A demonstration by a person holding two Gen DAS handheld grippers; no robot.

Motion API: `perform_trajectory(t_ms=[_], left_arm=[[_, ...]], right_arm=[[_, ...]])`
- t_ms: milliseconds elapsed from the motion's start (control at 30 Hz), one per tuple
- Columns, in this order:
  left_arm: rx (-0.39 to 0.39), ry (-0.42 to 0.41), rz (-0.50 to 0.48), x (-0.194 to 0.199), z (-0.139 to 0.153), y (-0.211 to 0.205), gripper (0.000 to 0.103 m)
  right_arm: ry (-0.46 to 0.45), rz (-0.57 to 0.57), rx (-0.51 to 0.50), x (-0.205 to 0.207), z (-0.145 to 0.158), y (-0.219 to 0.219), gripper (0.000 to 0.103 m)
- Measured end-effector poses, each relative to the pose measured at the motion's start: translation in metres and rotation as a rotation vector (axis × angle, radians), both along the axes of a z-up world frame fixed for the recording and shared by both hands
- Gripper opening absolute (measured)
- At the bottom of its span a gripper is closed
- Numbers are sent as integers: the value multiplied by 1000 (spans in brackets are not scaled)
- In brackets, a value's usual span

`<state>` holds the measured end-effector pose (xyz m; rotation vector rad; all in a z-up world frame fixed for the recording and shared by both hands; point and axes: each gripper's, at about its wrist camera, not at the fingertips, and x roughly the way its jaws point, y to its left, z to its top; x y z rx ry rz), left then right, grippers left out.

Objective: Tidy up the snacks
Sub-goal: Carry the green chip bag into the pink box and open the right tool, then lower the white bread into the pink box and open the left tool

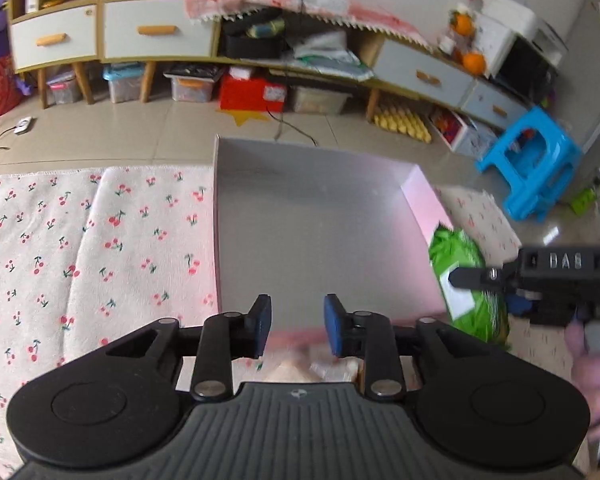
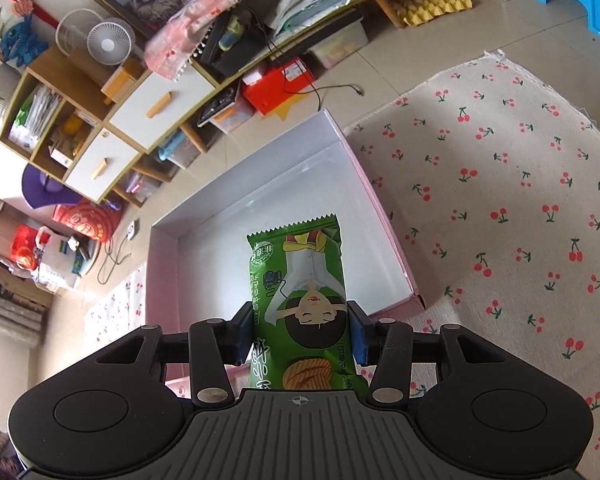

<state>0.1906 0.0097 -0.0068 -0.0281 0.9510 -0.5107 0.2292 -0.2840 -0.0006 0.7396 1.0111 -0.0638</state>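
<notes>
Green snack packet (image 2: 300,300): held lengthwise in the right gripper (image 2: 300,330), both blue pads pressed against its sides. Printed with a cartoon figure and ridged crisps; serrated top edge points away from the camera. It hangs over the near part of the open box (image 2: 380,208); whether its underside touches the box floor cannot be told. In the left wrist view the same packet (image 1: 460,280) shows at the box's right wall, pinched by the black finger of the right gripper (image 1: 476,276), with a hand (image 1: 592,360) blurred behind it.

Box (image 1: 420,196): shallow, rectangular, pale pink walls outside, grey-white inside. The floor visible in both views is bare. It sits on a cherry-print cloth (image 1: 80,240), far end reaching past the cloth edge toward the tiled floor (image 1: 160,128).

Left gripper (image 1: 296,330): jaws apart, nothing between the blue pads; poised over the near edge of the box. Below the pads a blurred pale packet-like shape (image 1: 312,368), contents unreadable; cannot tell whether it lies inside the box or on the cloth.

Background containers: clear lidded storage bins (image 1: 188,88) and a red box (image 1: 252,92) under the low cabinets (image 1: 156,32); their contents are too blurred to name. Blue plastic stool (image 1: 536,160) to the right.
</notes>
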Motion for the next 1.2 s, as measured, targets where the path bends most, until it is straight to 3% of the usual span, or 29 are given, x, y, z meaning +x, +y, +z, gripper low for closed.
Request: perform_trajectory(t_ms=[100, 400, 667, 833, 1067, 1200], left_arm=[[40, 28, -76, -6, -4, 6, 58], [161, 43, -213, -14, -35, -2, 63], [271, 17, -206, -16, -40, -15, 40], [276, -4, -199, -21, -33, -13, 25], [290, -63, -206, -32, -24, -13, 18], [247, -72, -212, -33, -11, -10, 18]], right_arm=[[3, 17, -23, -5, 2, 0, 46], [-2, 19, 1, -10, 6, -6, 46], [-67, -29, 53, 7, 0, -14, 47], [-123, -48, 32, 21, -6, -14, 47], [-143, -27, 41, 24, -7, -9, 48], [-140, -15, -14, 20, -4, -9, 58]])
